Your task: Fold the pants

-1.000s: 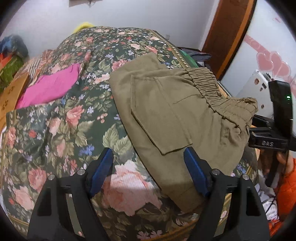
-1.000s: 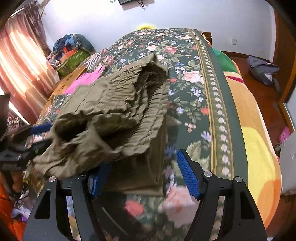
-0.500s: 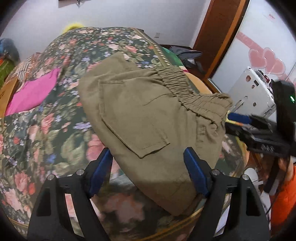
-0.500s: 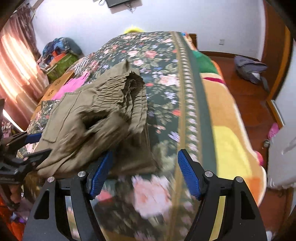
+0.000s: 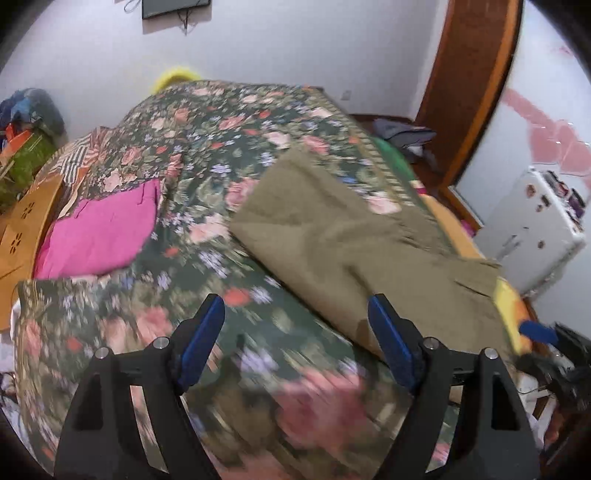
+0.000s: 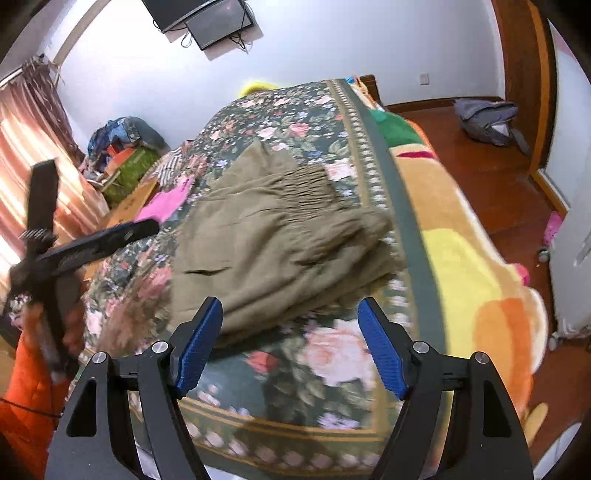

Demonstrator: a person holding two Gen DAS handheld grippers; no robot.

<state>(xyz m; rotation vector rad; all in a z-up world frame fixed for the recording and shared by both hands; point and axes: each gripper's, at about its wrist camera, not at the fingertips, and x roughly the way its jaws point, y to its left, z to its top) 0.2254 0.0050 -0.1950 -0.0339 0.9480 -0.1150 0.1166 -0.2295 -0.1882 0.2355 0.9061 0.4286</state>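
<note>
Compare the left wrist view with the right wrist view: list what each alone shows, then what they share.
Left only: a white appliance against the far wall, and the whole pink cloth.

Right only: the curtain, and the pants' gathered waistband.

Both: the olive pants folded on the floral bedspread, the wall screen, the grey bag, and open tongs holding nothing.

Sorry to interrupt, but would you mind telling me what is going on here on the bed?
A person is folding olive pants on a floral bedspread, with a two-finger claw in each hand. The pants lie in a folded bundle, elastic waistband toward the bed's edge. Neither claw holds them: the left claw is open above the bedspread beside the pants, and the right claw is opening with nothing between its jaws. A pink garment lies apart, further along the bed.
</note>
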